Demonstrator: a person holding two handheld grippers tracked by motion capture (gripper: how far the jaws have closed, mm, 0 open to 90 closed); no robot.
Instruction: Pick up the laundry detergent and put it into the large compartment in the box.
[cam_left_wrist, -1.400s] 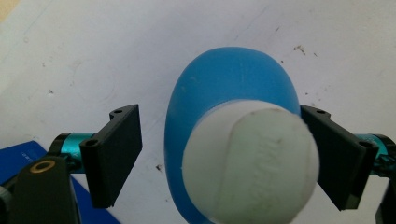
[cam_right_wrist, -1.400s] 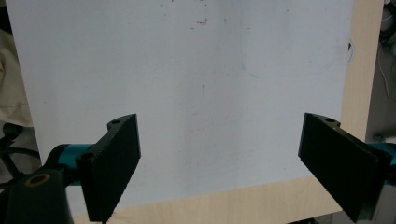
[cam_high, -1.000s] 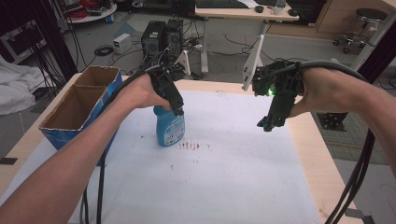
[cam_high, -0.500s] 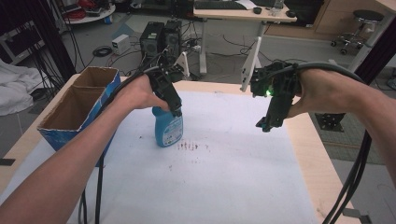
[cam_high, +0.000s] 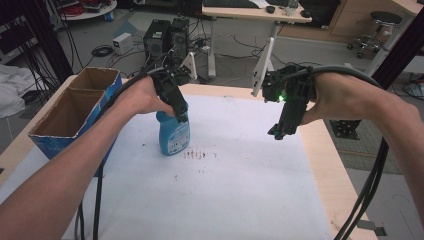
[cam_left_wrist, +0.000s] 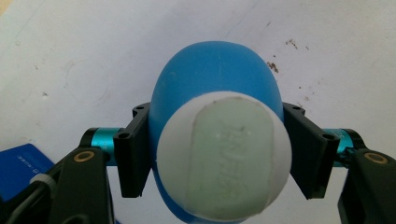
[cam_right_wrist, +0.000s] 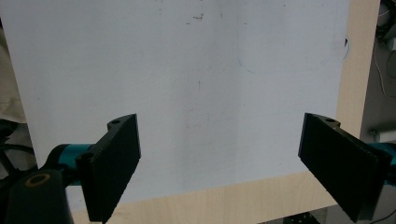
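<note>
**Left claw clamped on blue bottle; right claw spread over bare sheet**

Landmark: the blue bottle (cam_high: 173, 134), upright on the white sheet (cam_high: 225, 190) that covers the desk (cam_high: 327, 175).

Left claw (cam_high: 181, 116): comes down on the bottle from above, held in the left hand (cam_high: 140, 95). In the left gripper view its jaws press both flanks of the blue body just under the white cap (cam_left_wrist: 223, 161). Clamped on the bottle. Whether the base sits fully on the sheet or is a touch lifted, hard to say from the high view.

Right claw (cam_high: 279, 132): well to the right of the bottle, hanging above the sheet near the desk's right edge, tips pointing down. Right hand (cam_high: 332, 95) grips it; a green light glows on its body. The right gripper view has the jaws wide apart with nothing between them.

Just right of the bottle's foot: a short row of dark reddish specks (cam_high: 200, 155) on the sheet, a few more scattered nearer the person.

Left of the bottle: an open cardboard box (cam_high: 75, 107), blue outside, at the desk's left edge.
</note>
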